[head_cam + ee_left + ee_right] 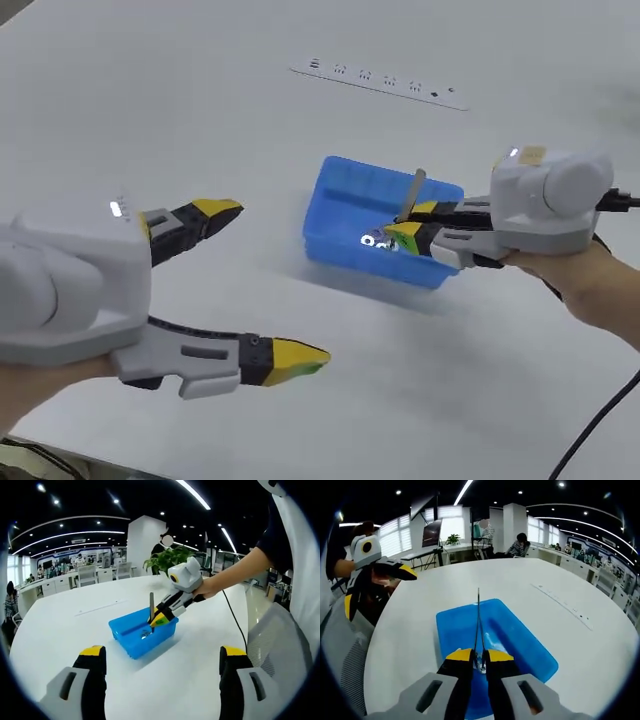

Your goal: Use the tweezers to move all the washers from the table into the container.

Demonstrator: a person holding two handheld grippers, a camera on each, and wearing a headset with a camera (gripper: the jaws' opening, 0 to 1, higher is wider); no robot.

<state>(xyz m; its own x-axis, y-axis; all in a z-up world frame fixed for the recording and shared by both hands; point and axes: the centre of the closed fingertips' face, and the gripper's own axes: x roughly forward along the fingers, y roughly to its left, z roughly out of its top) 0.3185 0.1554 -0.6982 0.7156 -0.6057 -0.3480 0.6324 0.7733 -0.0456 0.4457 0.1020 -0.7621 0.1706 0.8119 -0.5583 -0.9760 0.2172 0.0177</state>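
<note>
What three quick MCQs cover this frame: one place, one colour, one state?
1. Where are the tweezers?
A. on the floor
B. held over the container
C. inside a drawer

2. What colour is the container?
A. red
B. green
C. blue

3. What state is the left gripper in?
A. open, holding nothing
B. shut on a washer
C. shut on the container's rim

Answers:
1 B: the right gripper is shut on the tweezers, which point out above the container.
2 C: it shows blue in all three views.
3 A: its jaws stand wide apart with nothing between them, off to the side of the container.
</note>
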